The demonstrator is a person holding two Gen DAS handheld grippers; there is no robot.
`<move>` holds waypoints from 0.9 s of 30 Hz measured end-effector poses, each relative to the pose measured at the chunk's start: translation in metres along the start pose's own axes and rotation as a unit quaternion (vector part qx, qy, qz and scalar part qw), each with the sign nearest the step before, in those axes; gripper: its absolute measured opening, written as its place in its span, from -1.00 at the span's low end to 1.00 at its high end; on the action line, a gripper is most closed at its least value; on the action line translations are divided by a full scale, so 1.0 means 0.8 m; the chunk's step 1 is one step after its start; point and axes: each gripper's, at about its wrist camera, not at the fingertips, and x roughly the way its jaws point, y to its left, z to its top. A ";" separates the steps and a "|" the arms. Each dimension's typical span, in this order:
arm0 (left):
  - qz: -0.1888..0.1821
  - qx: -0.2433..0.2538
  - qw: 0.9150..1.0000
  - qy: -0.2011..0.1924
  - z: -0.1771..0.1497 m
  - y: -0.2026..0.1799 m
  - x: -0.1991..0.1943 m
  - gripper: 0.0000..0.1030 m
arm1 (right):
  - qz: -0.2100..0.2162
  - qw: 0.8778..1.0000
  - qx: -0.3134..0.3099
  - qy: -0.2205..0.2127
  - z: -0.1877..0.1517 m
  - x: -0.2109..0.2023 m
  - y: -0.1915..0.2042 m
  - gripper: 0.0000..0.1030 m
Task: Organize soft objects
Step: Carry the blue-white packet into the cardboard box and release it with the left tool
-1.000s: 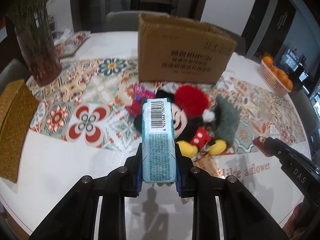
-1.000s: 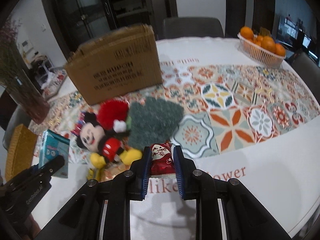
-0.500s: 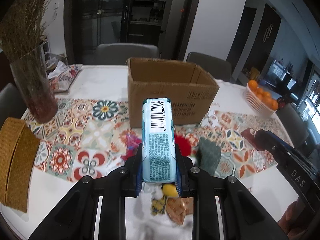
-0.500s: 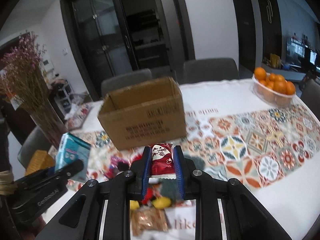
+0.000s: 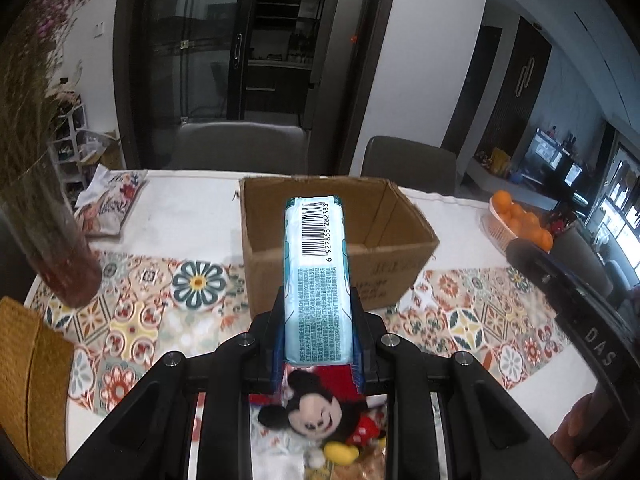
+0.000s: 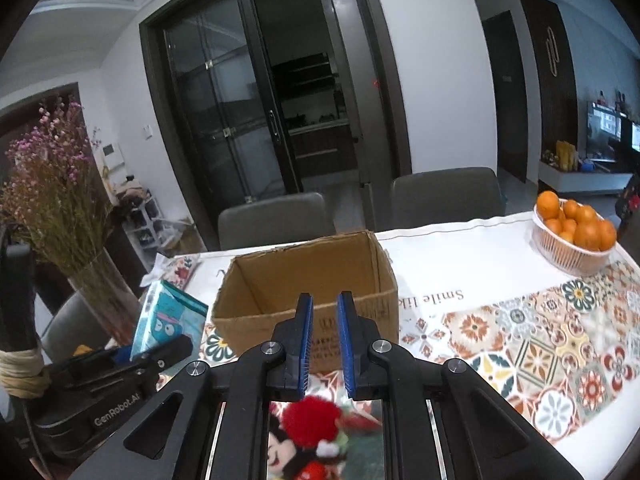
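Pale blue tissue pack (image 5: 318, 280) with a black barcode and fine dark print, teal cartoon face on its front. Plain brown cardboard box (image 6: 308, 284), dark lettering on the side. Table runner (image 6: 560, 344) all tile patterns in orange, teal, red and cream. Mouse plush (image 5: 320, 416) black, red and yellow. Oranges (image 6: 576, 224) in a pale basket (image 6: 572, 254). Blue gripper pads (image 6: 306, 344).

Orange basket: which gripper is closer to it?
Right. The right gripper is by the cardboard box, with the orange basket to its right; the left gripper is farther left.
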 end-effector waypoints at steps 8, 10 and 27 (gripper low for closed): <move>-0.005 0.027 1.000 0.003 0.051 -0.011 0.038 -0.50 | -0.002 1.000 0.007 0.012 0.033 0.039 -0.011 -0.75; -0.011 0.030 0.999 0.014 0.066 -0.014 0.051 -0.50 | -0.004 1.000 0.002 0.012 0.042 0.046 -0.009 -0.75; -0.015 0.063 0.992 0.104 0.123 -0.026 0.150 -0.47 | -0.011 0.995 0.011 0.095 0.073 0.128 -0.023 -0.75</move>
